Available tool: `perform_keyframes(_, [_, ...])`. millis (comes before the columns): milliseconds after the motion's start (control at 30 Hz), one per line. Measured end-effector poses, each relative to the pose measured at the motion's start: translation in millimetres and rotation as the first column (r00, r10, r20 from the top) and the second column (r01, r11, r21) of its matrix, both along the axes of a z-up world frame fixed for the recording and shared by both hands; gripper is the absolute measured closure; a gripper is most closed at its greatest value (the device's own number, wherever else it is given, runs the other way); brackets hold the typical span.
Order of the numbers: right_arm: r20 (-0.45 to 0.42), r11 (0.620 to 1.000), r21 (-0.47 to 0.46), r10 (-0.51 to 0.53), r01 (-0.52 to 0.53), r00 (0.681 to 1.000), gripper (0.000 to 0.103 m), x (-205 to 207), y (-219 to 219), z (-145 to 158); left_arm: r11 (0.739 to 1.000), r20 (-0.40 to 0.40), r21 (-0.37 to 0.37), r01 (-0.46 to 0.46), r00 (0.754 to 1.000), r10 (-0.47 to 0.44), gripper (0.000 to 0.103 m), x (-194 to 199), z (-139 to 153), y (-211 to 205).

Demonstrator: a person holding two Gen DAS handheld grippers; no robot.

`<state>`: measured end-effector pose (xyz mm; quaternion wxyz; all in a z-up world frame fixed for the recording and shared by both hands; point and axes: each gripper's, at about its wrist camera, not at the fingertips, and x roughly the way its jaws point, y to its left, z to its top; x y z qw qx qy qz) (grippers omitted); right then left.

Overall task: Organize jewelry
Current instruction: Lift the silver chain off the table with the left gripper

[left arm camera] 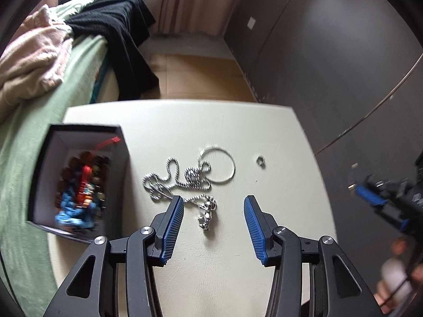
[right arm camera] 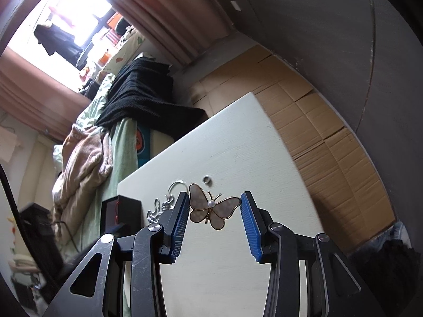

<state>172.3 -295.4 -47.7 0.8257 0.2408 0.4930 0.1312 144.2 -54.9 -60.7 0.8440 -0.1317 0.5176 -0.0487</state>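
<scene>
A silver chain necklace (left arm camera: 182,181) with a chunky pendant (left arm camera: 207,212) lies on the white table (left arm camera: 211,259), beside a thin silver hoop (left arm camera: 220,163) and a small ring (left arm camera: 260,161). My left gripper (left arm camera: 213,200) is open just above the pendant. A black box (left arm camera: 76,182) holding colourful beads sits at the left. My right gripper (right arm camera: 215,198) holds a butterfly brooch (right arm camera: 212,208) between its pads, wing tips touching both, above the table (right arm camera: 232,153). The chain (right arm camera: 158,207), the ring (right arm camera: 207,180) and the box (right arm camera: 120,215) show behind it.
A bed with a green cover (left arm camera: 34,121), a pink blanket (left arm camera: 31,60) and a black garment (left arm camera: 119,34) borders the table's left. Cardboard (right arm camera: 317,121) covers the floor beyond the table. A dark wall (left arm camera: 330,52) stands at the right. The right gripper (left arm camera: 383,198) appears at the right edge.
</scene>
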Motion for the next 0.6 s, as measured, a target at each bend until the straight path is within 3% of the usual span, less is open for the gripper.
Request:
perform_keyframes(333, [-0.003,1.000,0.014,-0.016,0.016,1.000,0.062,2.0,-7.1,-0.5,0.994,-0.094,0.106,0.034,0.995,-0.024,0.058,16.8,-50.6,-23.9])
perform_keyframes(367, [-0.003,1.000,0.013,-0.014,0.015,1.000,0.062,1.7,-7.7,-0.5,0.991,-0.076,0.127,0.043,0.997,-0.033,0.083,15.9,-49.2,-26.0])
perform_keyframes(467, [-0.003,1.000,0.012,-0.012,0.012,1.000,0.062,1.6,-6.5,-0.2,0.995,-0.107,0.081,0.057,0.993,-0.048,0.084,18.4,-44.8,-22.3])
perform_keyframes(600, [-0.003,1.000,0.010,-0.007,0.007,1.000,0.062,1.4,-4.4,0.2,0.998,-0.054,0.044,0.046,0.998,-0.044,0.085,11.6,-12.4,-8.8])
